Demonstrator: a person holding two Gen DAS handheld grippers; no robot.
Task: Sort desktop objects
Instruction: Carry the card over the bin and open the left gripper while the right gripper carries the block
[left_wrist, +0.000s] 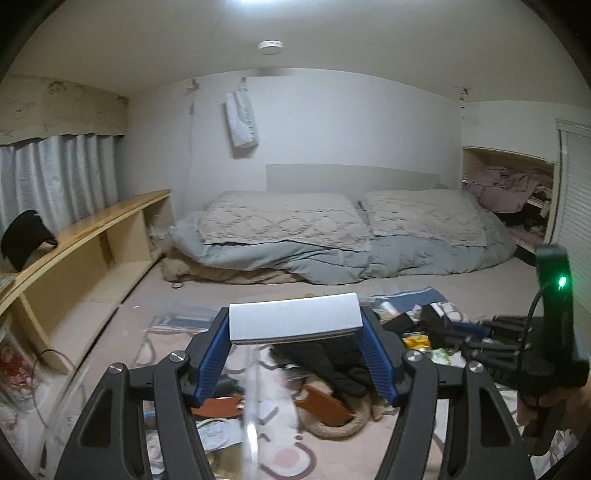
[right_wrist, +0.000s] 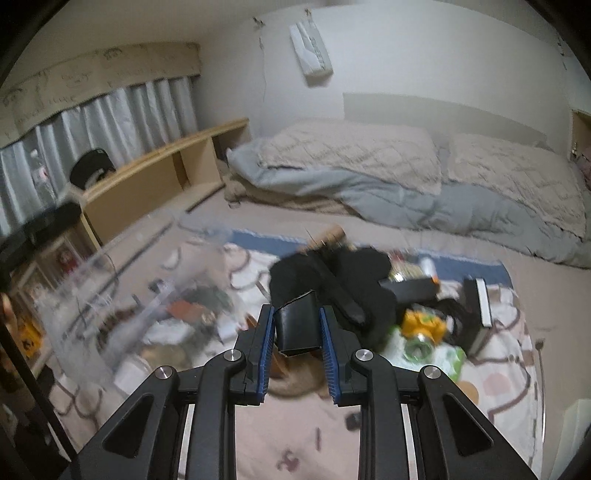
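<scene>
Left gripper (left_wrist: 295, 332) up in the air, blue pads pinching a silver box (left_wrist: 295, 319) by its two ends, box level across the jaws. Right gripper (right_wrist: 297, 325) also aloft, pads pressed on a small black case (right_wrist: 296, 321) that sits tilted between them.

Below both, the mat (right_wrist: 498, 376) with its pink-and-brown pattern carries the clutter: a heap of black cloth (right_wrist: 354, 273) just beyond the case, a yellow toy (right_wrist: 421, 321) to its right, a green-and-white packet (right_wrist: 436, 350) near that, and a book (right_wrist: 482, 302) standing on edge at the far right of the pile. On the left, a clear plastic bin (right_wrist: 110, 295), blurred, with bits inside that I can't make out.

Farther off, the bed (left_wrist: 332, 236) with two beige pillows over a grey duvet runs along the back wall. A low wooden shelf (left_wrist: 92, 236) lines the left wall, a black cap (left_wrist: 26, 240) on top.
</scene>
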